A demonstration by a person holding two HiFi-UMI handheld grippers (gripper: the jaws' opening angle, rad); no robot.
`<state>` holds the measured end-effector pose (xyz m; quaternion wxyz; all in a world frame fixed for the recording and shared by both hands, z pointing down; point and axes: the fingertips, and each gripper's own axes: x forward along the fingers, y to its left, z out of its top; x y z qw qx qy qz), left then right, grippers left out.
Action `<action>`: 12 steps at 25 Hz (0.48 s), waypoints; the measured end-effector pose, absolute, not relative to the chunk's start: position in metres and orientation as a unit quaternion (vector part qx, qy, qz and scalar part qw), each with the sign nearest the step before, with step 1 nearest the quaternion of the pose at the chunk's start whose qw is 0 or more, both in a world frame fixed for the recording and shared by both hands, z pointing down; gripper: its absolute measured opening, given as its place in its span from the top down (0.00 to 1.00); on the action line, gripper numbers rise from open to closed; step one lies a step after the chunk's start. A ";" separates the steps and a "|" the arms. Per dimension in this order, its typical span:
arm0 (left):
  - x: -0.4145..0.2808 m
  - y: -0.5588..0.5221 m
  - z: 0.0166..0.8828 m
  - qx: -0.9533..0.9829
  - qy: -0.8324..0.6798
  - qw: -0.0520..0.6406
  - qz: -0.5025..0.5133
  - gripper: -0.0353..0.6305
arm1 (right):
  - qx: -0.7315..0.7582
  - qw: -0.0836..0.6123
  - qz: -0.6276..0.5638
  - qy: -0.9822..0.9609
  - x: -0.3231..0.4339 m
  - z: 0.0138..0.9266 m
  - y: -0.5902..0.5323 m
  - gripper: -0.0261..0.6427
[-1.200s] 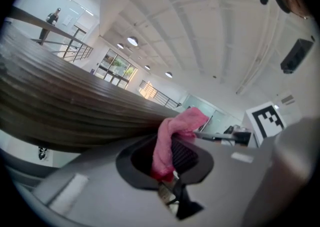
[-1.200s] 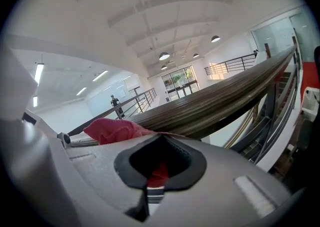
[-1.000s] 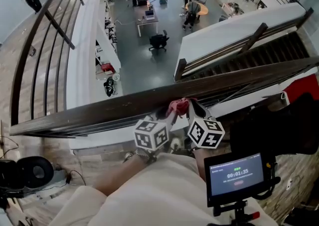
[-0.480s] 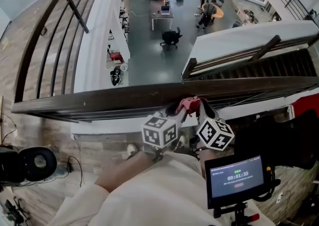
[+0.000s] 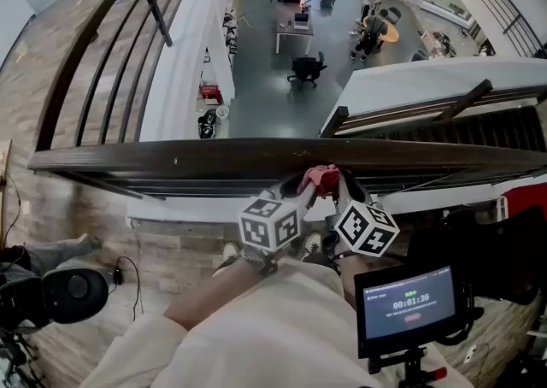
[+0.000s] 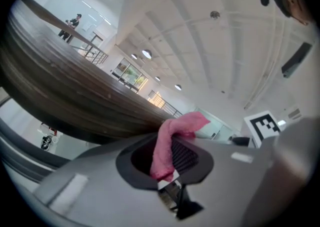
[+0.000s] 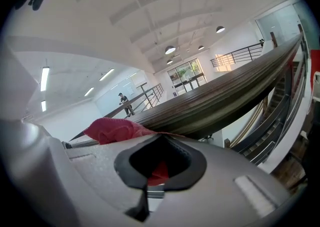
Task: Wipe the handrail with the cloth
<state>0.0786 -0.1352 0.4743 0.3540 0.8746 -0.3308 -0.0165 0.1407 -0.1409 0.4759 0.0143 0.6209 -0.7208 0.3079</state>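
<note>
The left gripper and right gripper are held side by side, each with jaws closed on the pink cloth bunched between them. The cloth is set against the near edge of the dark wooden handrail.

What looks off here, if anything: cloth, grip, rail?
Nothing stands out. The left gripper and right gripper both pinch the red cloth, which sits bunched at the near edge of the handrail. The handrail looks intact, with no damage or spill visible.
</note>
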 end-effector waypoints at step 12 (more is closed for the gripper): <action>0.021 -0.138 0.475 0.867 -0.353 0.350 -0.038 0.86 | 0.596 0.031 0.316 -0.738 0.082 0.481 -0.143 0.96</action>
